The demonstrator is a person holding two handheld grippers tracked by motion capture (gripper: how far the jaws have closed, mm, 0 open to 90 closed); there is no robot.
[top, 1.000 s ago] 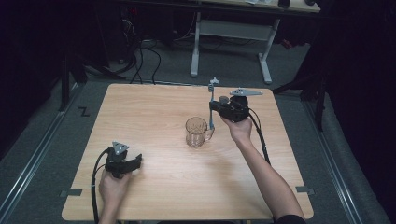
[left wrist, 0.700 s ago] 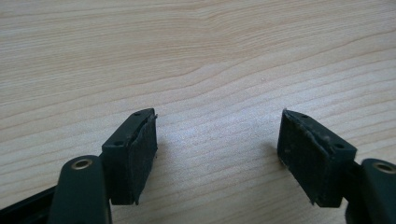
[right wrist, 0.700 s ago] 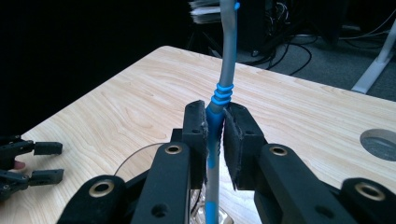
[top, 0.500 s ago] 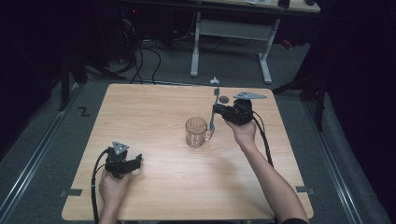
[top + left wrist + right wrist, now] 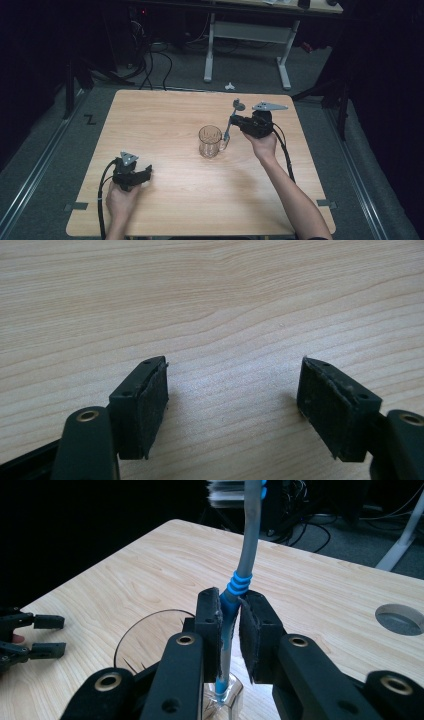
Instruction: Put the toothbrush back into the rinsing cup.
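Note:
A clear glass mug (image 5: 210,141) stands near the middle of the wooden table (image 5: 165,115). To its right, my right gripper (image 5: 234,121) is shut on a grey and blue toothbrush (image 5: 246,555). The toothbrush (image 5: 232,120) is held nearly upright, bristle head up, its lower end beside the mug's handle. In the right gripper view the mug's rim (image 5: 145,630) lies just below the jaws. My left gripper (image 5: 148,172) rests on the table at the front left, open with nothing between its fingers (image 5: 145,407).
A round cable hole (image 5: 398,618) is cut in the tabletop near the far right edge. Behind the table stand a white desk frame (image 5: 250,45) and loose cables (image 5: 150,55) on the floor. The surroundings are dark.
My right gripper has tilted and drawn the toothbrush slightly right and toward the person, away from the mug's rim. The left gripper has stayed put.

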